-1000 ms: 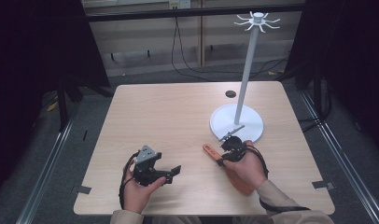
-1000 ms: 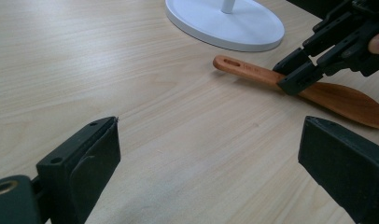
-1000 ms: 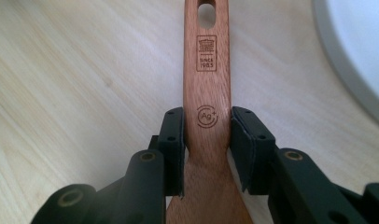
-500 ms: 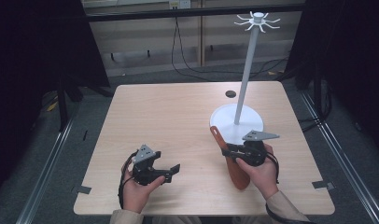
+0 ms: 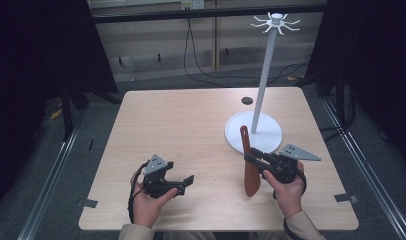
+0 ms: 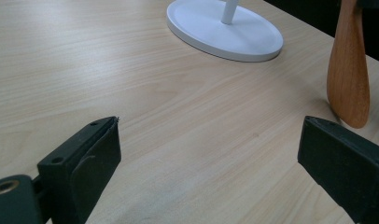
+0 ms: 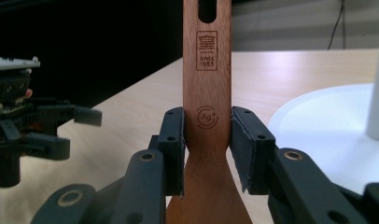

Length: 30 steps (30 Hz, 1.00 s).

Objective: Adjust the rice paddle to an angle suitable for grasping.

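High view: wooden spatula (image 5: pixel 250 167) is held upright by right gripper (image 5: pixel 252 159), beside white stand base (image 5: pixel 231 136); left gripper (image 5: pixel 186 182) is spread, empty. Left gripper view: jaws wide apart over table (image 6: pixel 131 84). Right gripper view: jaws are clamped on spatula handle.

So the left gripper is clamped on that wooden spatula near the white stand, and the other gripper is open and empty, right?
Not quite: the right gripper clamps the wooden spatula, its fingers pressing the handle, as the right gripper view shows. The left gripper is the open, empty one. The white stand is indeed close by.

Smooth reddish wooden spatula (image 7: pixel 207 93), pale matt wood-grain table (image 5: pixel 181 125)
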Motion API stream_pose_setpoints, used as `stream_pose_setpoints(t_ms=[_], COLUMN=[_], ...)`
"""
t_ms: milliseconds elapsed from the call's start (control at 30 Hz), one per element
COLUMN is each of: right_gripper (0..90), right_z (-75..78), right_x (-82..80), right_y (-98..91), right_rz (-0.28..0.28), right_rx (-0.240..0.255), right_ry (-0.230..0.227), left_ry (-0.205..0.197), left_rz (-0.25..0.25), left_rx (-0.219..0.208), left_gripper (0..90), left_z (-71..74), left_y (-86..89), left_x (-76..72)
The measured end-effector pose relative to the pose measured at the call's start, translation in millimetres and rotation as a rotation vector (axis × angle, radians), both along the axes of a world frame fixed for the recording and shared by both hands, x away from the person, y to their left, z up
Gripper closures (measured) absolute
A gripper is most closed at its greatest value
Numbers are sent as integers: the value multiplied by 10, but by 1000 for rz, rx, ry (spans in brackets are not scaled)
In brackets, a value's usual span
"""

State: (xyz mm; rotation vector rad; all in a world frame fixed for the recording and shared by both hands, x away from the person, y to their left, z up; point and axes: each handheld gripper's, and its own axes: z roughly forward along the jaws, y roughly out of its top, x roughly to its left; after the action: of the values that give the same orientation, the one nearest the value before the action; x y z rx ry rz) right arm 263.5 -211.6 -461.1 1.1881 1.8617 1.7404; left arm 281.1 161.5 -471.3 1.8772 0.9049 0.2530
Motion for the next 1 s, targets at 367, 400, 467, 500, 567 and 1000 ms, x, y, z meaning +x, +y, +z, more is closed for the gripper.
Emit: stream_pose_setpoints(t_ms=[367,400,467,500,567,1000], right_gripper=[666,667,666,667,667,666], right_z=[211,251,369,402,478,912], right_x=[-36,-44,-62,-65,-70,29], right_y=[-34,-29,-28,-29,-38,-187], right_rz=[8,7,0,-6,-19,-116], right_rx=[54,62,70,73,77,15], right_ry=[-138,-150,-195,-207,-230,-341], left_ry=[-9,-8,-5,-5,-5,-10], left_rz=[1,1,3,2,3,12], left_rx=[9,8,13,15,11,8], left_gripper=[58,57,57,57,57,56], left_z=[1,0,-5,-5,-5,-13], left_y=[-16,-13,-5,-2,-2,7], left_x=[3,4,7,8,8,10])
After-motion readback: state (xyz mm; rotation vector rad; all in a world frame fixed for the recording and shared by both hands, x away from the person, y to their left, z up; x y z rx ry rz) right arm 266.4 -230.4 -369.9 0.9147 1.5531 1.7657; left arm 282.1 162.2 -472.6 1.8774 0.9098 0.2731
